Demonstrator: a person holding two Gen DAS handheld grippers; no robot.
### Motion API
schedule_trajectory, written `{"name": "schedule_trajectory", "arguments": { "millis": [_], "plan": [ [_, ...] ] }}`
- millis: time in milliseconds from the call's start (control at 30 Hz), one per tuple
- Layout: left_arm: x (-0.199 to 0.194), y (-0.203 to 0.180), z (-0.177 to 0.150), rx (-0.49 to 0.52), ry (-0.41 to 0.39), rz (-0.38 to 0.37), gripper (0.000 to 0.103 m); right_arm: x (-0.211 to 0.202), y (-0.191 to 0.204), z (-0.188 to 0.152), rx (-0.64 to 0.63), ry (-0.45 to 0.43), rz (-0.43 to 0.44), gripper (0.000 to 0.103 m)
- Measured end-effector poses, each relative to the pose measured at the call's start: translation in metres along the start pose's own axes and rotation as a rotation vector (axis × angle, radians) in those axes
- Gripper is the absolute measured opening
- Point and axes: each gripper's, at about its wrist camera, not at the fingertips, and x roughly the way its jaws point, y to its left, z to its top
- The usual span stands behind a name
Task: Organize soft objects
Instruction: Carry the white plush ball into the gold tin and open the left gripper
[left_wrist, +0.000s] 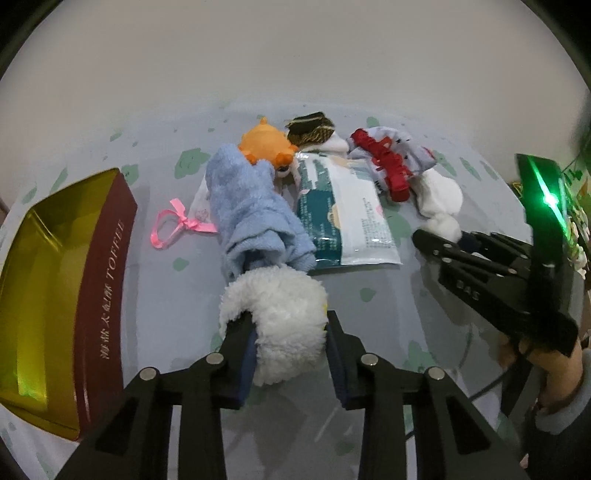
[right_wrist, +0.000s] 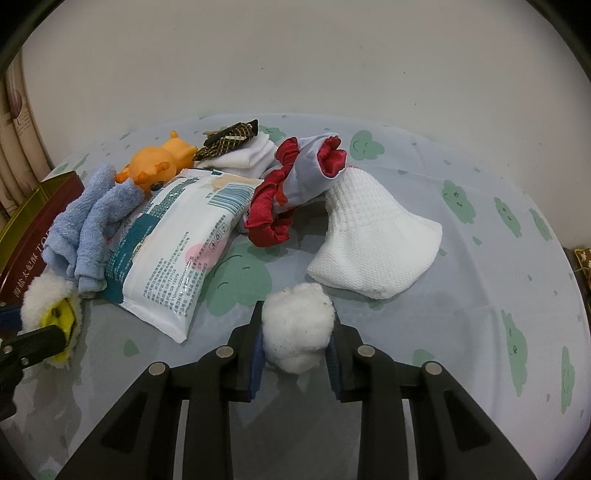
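My left gripper (left_wrist: 284, 319) is shut on a white fluffy fleece piece (left_wrist: 280, 306) that rests on the table against the end of a light blue towel (left_wrist: 251, 206). The right wrist view shows this piece (right_wrist: 48, 295) has a yellow inner side. My right gripper (right_wrist: 297, 312) is shut on a white cotton ball (right_wrist: 297, 332) low over the tablecloth. In the left wrist view that gripper (left_wrist: 448, 240) sits at the right with the cotton ball (left_wrist: 443, 223) at its tips. A person's hand (left_wrist: 554, 369) holds it.
A gold and maroon toffee tin (left_wrist: 55, 288) stands open at the left. Behind lie a tissue pack (right_wrist: 177, 243), an orange toy (right_wrist: 155, 166), a red scrunchie (right_wrist: 269, 218), a white knitted cloth (right_wrist: 373, 236), a brown patterned item (right_wrist: 229, 140) and a pink-ribboned pouch (left_wrist: 184, 221).
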Motion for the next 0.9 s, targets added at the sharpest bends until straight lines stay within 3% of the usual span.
{"name": "schedule_trajectory", "arguments": {
  "millis": [400, 900],
  "plan": [
    [-0.032, 0.002, -0.003, 0.022, -0.043, 0.017, 0.034, 0.000, 0.000, 0.000, 0.000, -0.001, 0.000, 0.026],
    [-0.065, 0.104, 0.012, -0.134, -0.113, 0.249, 0.034, -0.001, 0.000, 0.000, 0.000, -0.001, -0.001, 0.026]
  ]
}}
